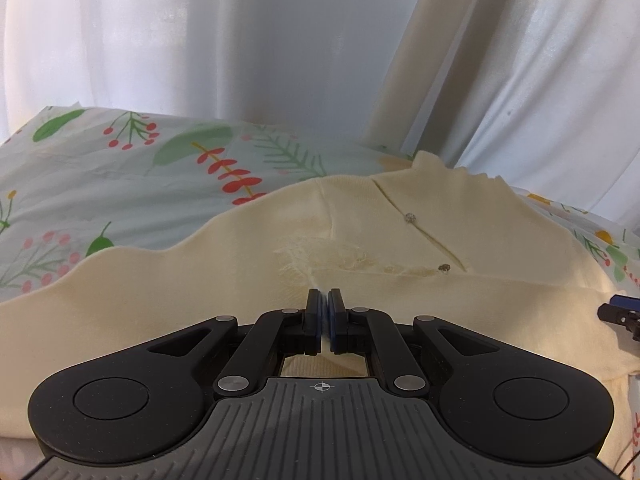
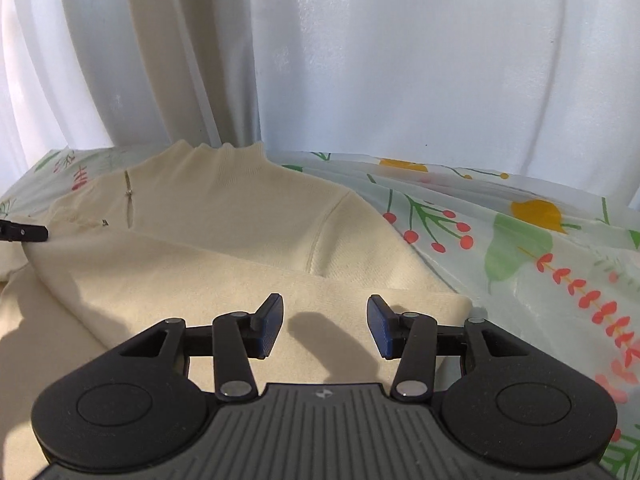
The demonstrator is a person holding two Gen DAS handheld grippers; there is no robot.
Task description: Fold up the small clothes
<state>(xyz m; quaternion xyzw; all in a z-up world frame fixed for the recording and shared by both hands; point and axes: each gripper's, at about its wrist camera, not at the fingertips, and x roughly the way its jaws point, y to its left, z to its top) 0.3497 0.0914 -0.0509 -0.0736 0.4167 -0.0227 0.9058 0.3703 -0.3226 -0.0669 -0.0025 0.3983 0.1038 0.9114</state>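
Note:
A cream knit sweater (image 1: 400, 232) with small buttons lies on the floral sheet (image 1: 120, 168), its collar toward the curtain. My left gripper (image 1: 324, 300) is shut, its pads pinching a fold of the sweater's cream fabric. In the right wrist view the sweater (image 2: 224, 216) lies with a sleeve folded across its body. My right gripper (image 2: 326, 320) is open and empty just above the folded sleeve near its cuff edge. The right gripper's tip shows at the right edge of the left wrist view (image 1: 620, 314); the left gripper's tip shows at the left edge of the right wrist view (image 2: 24, 232).
White curtains (image 2: 400, 60) hang close behind the surface. A cream curtain panel (image 1: 432, 52) hangs behind the collar. The floral sheet (image 2: 540, 240) spreads to the right of the sweater.

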